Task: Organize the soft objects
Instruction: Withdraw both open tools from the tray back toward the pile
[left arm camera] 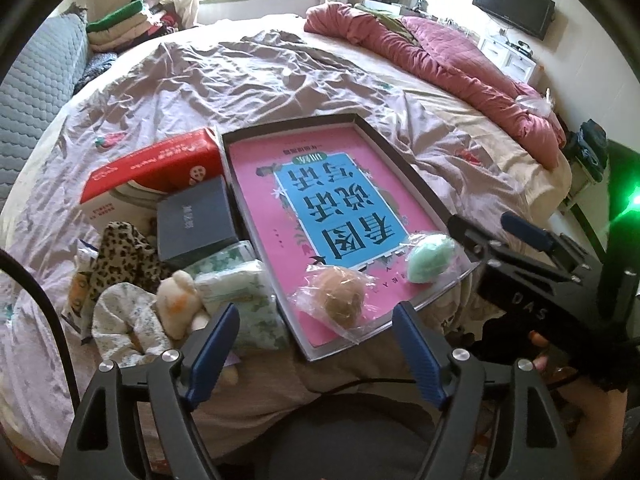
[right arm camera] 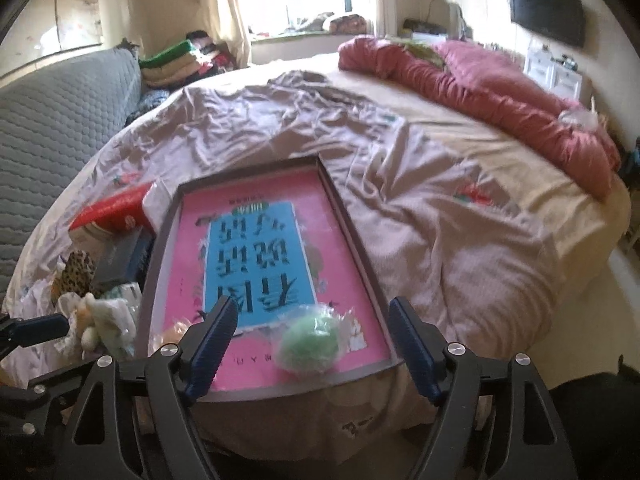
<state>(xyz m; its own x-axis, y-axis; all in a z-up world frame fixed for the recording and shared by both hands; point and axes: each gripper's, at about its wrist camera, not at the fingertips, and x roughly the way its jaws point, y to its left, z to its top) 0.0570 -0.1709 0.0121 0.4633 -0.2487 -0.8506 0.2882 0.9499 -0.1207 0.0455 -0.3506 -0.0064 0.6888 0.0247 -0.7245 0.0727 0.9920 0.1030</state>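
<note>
A shallow grey tray (left arm camera: 401, 160) lies on the bed with a pink and blue book flat inside it. On the book's near end rest a brown soft ball (left arm camera: 340, 296) in clear wrap and a green soft ball (left arm camera: 430, 260), also wrapped. My left gripper (left arm camera: 316, 310) is open above the brown ball, not touching it. My right gripper (right arm camera: 312, 306) is open over the green ball (right arm camera: 310, 344), with nothing between its pads. Left of the tray are a leopard-print cloth (left arm camera: 116, 256), a floral cloth (left arm camera: 124, 324), a plush toy (left arm camera: 180, 300) and tissue packs (left arm camera: 240, 292).
A dark box (left arm camera: 196, 220) and a red box (left arm camera: 156, 168) sit beside the tray's left rim. The wrinkled sheet (right arm camera: 420, 220) spreads beyond, with a red quilt (right arm camera: 500, 108) along the far right. A grey sofa (right arm camera: 60, 120) stands left of the bed.
</note>
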